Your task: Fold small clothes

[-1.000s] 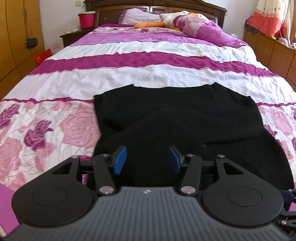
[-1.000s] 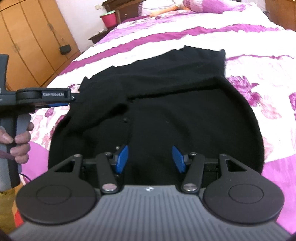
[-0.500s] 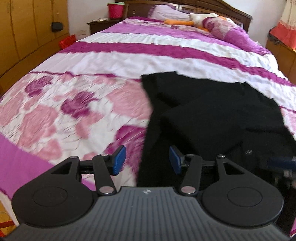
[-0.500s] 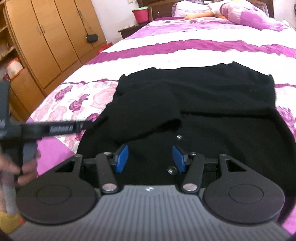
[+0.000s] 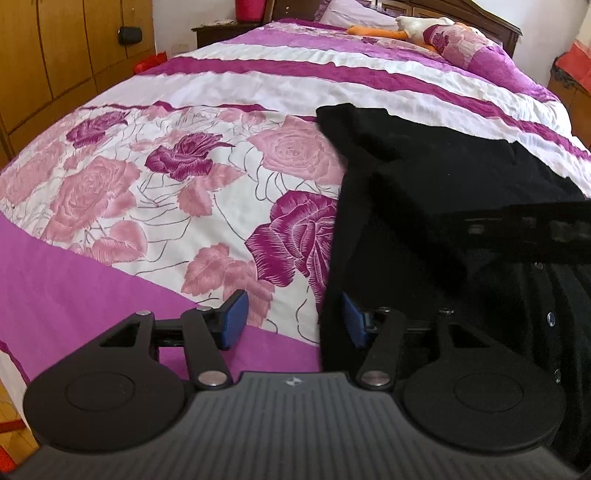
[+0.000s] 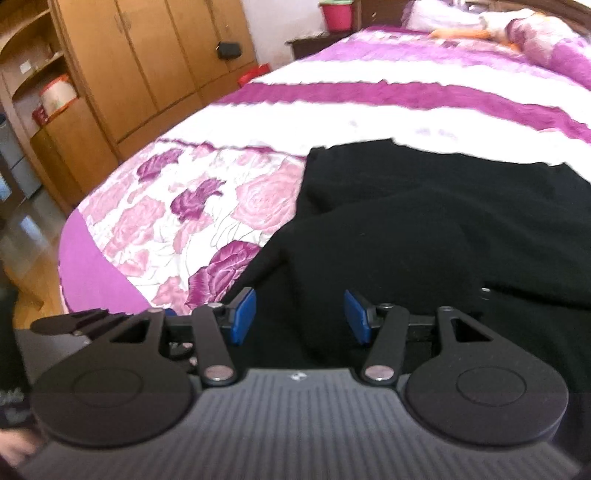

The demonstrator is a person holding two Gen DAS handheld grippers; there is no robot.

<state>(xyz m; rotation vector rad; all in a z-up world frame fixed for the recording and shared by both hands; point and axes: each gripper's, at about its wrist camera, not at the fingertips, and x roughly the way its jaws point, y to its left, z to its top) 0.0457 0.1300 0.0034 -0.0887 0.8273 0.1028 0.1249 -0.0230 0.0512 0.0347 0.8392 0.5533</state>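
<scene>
Nearest, left gripper (image 5: 291, 319) spread wide, gripping nothing, straddling the black garment's (image 5: 424, 206) left edge at the near edge of the bed (image 5: 92, 266). Right gripper (image 6: 300, 317) likewise agape and empty, low over the cloth's near portion. Garment lying partly folded by the bed's near edge, toward its right side, a flap doubled across its middle. Best pinched at the hem corners, both layers caught, then carried over evenly. Far off, beyond the bed's far left corner, a red bucket (image 6: 337, 16); contents not visible.
</scene>
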